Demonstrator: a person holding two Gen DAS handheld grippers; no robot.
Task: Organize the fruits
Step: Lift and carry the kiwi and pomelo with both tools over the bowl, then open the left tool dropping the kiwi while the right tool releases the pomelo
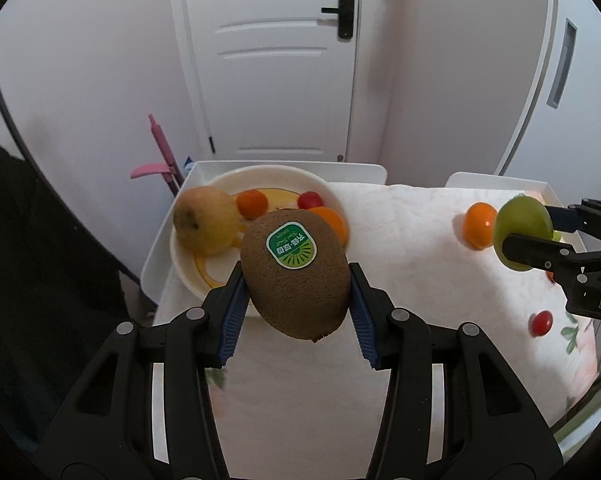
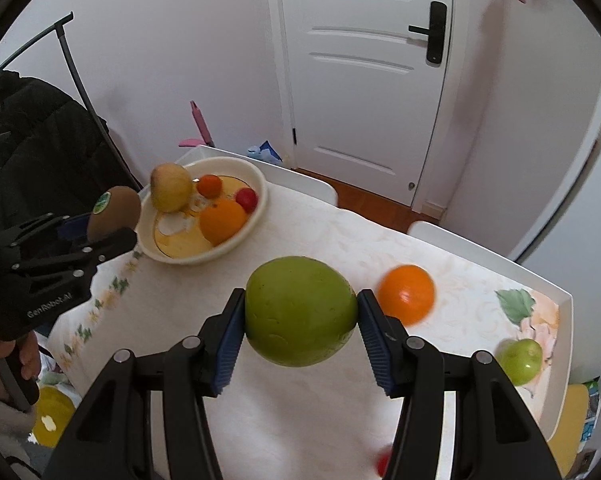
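Note:
My left gripper is shut on a brown kiwi with a green sticker, held above the near rim of a cream bowl. The bowl holds a yellow pear, two oranges and a cherry tomato. My right gripper is shut on a big green apple, held above the table's middle. It also shows in the left wrist view. An orange and a small green apple lie on the cloth to the right.
The white table has a raised rim and a floral cloth. A cherry tomato lies near the right edge, another under my right gripper. A white door stands behind, a black coat to the left.

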